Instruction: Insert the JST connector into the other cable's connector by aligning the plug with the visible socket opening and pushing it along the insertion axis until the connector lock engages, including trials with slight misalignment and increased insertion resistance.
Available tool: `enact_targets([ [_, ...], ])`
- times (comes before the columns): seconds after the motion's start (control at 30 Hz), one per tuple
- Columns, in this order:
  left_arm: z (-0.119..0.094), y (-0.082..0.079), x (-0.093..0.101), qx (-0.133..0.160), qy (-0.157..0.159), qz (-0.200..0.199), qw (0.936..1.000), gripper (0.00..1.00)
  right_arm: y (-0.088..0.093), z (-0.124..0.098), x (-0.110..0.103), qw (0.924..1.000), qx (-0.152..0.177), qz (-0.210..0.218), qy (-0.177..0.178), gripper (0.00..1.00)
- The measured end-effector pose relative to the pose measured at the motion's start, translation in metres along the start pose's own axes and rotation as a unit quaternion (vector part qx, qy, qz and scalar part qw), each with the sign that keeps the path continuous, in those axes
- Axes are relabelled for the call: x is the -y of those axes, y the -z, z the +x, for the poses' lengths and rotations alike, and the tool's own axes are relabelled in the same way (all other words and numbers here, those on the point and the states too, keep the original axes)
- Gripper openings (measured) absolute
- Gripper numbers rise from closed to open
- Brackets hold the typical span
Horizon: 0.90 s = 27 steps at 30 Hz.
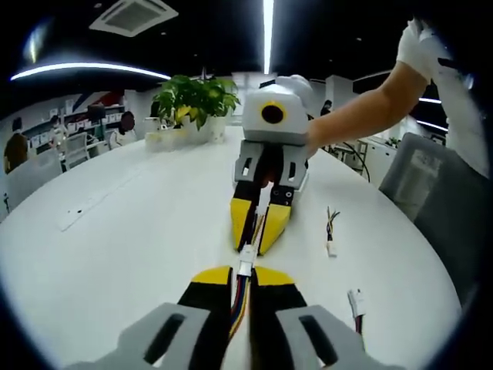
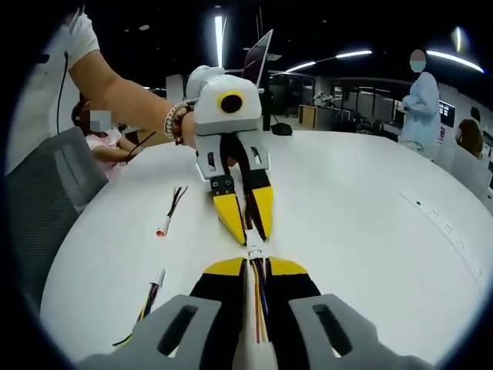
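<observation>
**Two grippers meeting nose to nose over a white table, connectors touching**

Two grippers are facing each other tip to tip, and the items run as follows, largest first.

White table (image 1: 115,254): round-edged, spanning both views, carrying everything below.

Potted plant (image 1: 194,99): standing at the far side of the table in the left gripper view, well apart from the work.

Right gripper (image 1: 260,245): coming in from the far side of the left gripper view, its yellow-tipped jaws pressed together on the far cable, pinching it just behind its white connector.

Left gripper (image 1: 245,271): rising from the bottom of its own view, jaws pinching the near cable (image 1: 239,302), whose coloured wires are trailing back between them.

Spare leads: two short wired pieces are lying loose to the side, one (image 1: 330,231) nearer the middle of the table, one (image 1: 357,304) nearer the rim.

JST connector pair (image 1: 246,260): sitting between the two sets of jaw tips, the white housings lined up end to end and touching.

Progress: alignment is looking done, and insertion is appearing to be begun at least. Whether the plug is fully seated and the lock engaged is too small to tell; a final push along the axis is probably what is remaining.
</observation>
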<state>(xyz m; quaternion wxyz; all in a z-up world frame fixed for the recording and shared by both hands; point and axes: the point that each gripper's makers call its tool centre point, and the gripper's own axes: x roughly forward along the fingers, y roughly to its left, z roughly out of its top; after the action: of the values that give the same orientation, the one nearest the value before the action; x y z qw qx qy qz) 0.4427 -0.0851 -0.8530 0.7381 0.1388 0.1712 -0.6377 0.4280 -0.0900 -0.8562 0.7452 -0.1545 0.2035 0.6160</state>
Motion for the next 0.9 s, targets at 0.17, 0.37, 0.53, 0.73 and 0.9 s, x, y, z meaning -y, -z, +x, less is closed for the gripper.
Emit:
enact_targets([
  [0.17,-0.006,-0.001,-0.002,0.003,-0.003,-0.005,1.0000,0.11,-0.001,-0.003,0.000,1.0000,0.000,0.005,0.003,0.10],
  [0.37,-0.019,-0.017,0.002,0.035,-0.013,-0.026,0.9990,0.16,-0.014,-0.018,0.006,0.9994,0.022,0.013,0.022,0.12],
  [0.53,-0.033,-0.038,0.012,0.074,-0.031,-0.040,0.9960,0.20,-0.031,-0.033,0.005,0.9983,0.042,0.015,0.037,0.13],
  [0.73,-0.055,-0.053,0.028,0.098,-0.047,-0.045,0.9930,0.25,-0.046,-0.051,-0.005,0.9959,0.069,0.019,0.057,0.14],
  [0.9,-0.068,-0.057,0.039,0.101,-0.063,-0.046,0.9918,0.30,-0.056,-0.060,-0.023,0.9948,0.079,0.018,0.061,0.16],
])
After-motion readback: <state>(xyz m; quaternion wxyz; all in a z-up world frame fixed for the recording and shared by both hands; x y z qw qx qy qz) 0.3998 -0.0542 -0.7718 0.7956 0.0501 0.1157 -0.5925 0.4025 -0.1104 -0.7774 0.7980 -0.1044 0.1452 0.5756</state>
